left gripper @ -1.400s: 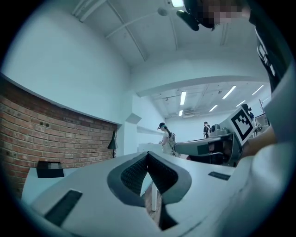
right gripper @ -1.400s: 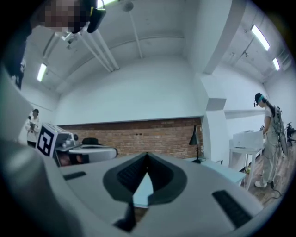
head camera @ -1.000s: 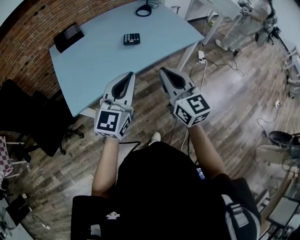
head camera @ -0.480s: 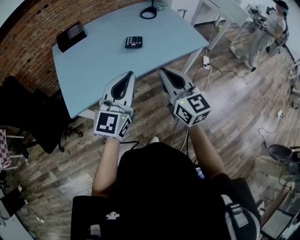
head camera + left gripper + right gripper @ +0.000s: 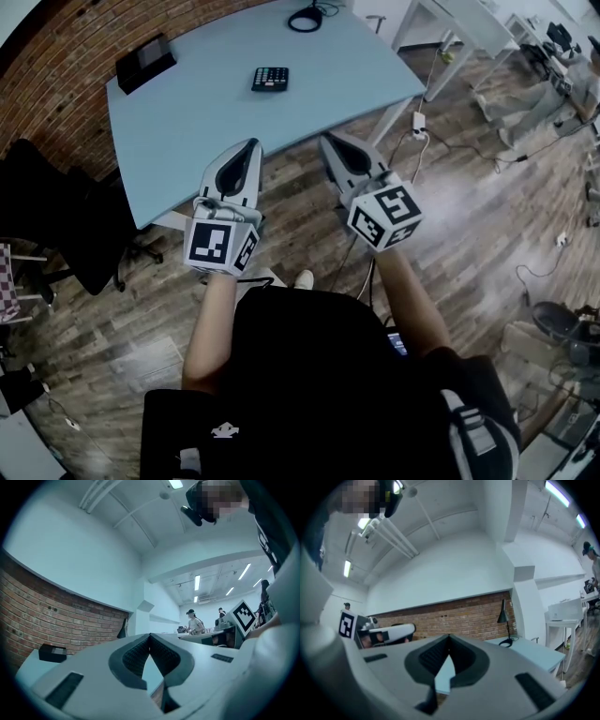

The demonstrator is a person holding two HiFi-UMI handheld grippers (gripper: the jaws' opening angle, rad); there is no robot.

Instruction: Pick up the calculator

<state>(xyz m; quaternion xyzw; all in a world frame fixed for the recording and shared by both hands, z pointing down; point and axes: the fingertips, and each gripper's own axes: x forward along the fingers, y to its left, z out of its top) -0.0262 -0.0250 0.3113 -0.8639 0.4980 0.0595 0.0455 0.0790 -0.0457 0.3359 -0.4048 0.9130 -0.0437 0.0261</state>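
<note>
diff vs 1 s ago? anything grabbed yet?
Only a slight move: the person steps in, which carries the left gripper and right gripper a little toward the table. Nothing taken or let go. Both stay shut and empty, and the calculator is untouched in the same spot.

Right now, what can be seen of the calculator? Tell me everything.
The calculator is a small, dark, flat slab, roughly square, with a grid of pale keys facing up; its display can't be made out. It lies flat on the pale blue table, toward the far side, with bare surface around it. Nothing touches it: the left gripper and right gripper, both shut, are well short of it, by the table's near edge.
</note>
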